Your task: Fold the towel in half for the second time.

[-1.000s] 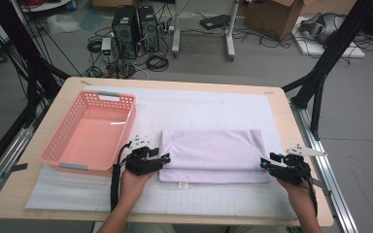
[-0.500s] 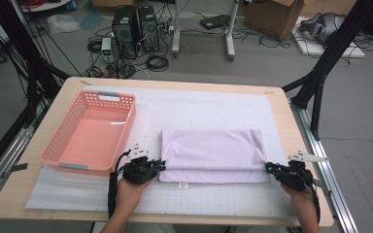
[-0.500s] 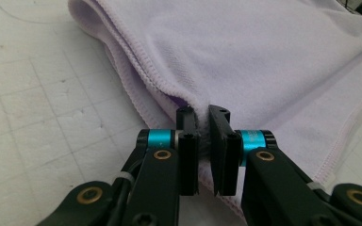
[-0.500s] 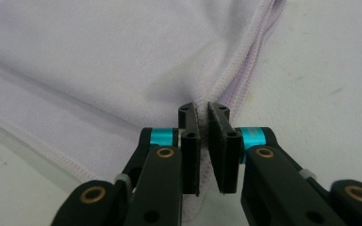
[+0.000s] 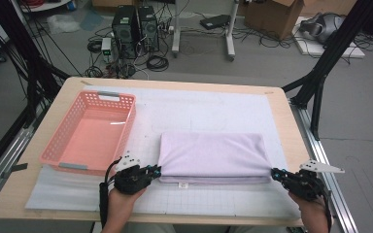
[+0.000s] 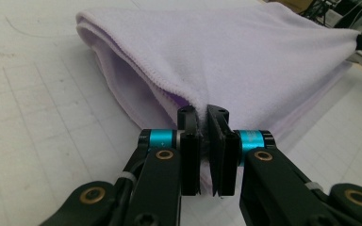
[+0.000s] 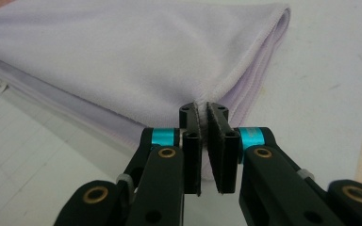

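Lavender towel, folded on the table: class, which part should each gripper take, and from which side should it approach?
Grip the towel by its two near corners, coming from the person's edge. Its layered hems lie open there, and the left gripper and right gripper pinch them.

A lilac towel (image 5: pixel 212 158), a salmon-pink basket (image 5: pixel 88 133), and a white gridded mat (image 5: pixel 213 109).

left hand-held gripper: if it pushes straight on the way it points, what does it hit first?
The folded towel: the left hand-held gripper is already shut on its near corner, so going on just pushes into the cloth.
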{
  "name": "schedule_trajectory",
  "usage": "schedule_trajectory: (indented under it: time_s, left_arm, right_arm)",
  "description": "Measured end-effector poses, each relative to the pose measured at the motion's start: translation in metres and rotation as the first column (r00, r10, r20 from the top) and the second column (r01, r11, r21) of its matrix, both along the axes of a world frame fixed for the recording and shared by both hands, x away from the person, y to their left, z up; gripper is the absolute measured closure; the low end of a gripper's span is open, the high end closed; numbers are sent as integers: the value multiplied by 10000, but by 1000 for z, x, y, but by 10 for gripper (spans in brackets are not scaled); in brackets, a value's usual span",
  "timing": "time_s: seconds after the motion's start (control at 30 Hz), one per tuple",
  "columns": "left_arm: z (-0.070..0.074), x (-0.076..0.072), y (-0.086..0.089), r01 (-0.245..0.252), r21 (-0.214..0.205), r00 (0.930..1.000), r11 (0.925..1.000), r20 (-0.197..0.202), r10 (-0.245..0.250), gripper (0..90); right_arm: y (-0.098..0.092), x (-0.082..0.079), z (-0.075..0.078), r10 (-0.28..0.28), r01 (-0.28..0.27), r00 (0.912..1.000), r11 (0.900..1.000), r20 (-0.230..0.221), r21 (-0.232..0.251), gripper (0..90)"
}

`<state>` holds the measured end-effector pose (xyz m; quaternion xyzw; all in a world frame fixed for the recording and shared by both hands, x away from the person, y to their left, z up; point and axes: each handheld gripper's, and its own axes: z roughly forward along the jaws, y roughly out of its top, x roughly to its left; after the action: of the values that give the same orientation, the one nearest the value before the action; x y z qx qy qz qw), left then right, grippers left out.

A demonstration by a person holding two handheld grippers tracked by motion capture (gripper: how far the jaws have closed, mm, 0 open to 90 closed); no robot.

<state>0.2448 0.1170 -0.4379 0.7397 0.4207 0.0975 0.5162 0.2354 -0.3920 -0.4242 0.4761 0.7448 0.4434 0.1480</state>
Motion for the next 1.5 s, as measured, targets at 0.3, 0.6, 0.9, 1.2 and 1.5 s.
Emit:
schedule_trajectory:
  time_s: [0.3, 0.6, 0.9, 1.2, 1.5]
  left_arm:
    - [-1, -11, -2, -215, 424, 9994, 9989, 290, 203, 526]
    - [1, 26, 1, -754, 159, 9959, 9970, 519, 745, 539]
    - [2, 78, -23, -737, 756, 9951, 9944, 716, 683, 672]
    - [-10, 102, -30, -1824, 2199, 9796, 9583, -431, 1963, 608]
    - [3, 73, -23, -1618, 1907, 9865, 9682, 581, 1534, 550]
  right_arm:
    - [-3, -9, -3, -658, 635, 9967, 9968, -481, -488, 580]
    - [31, 16, -2, 340, -219, 9958, 9901, 855, -1388, 675]
    - [23, 12, -21, 497, -471, 9987, 9799, 88, -1939, 702]
    - [18, 7, -20, 416, -408, 9991, 9821, 5, -1840, 703]
    - [0, -1, -9, -167, 243, 9980, 9917, 608, -1265, 623]
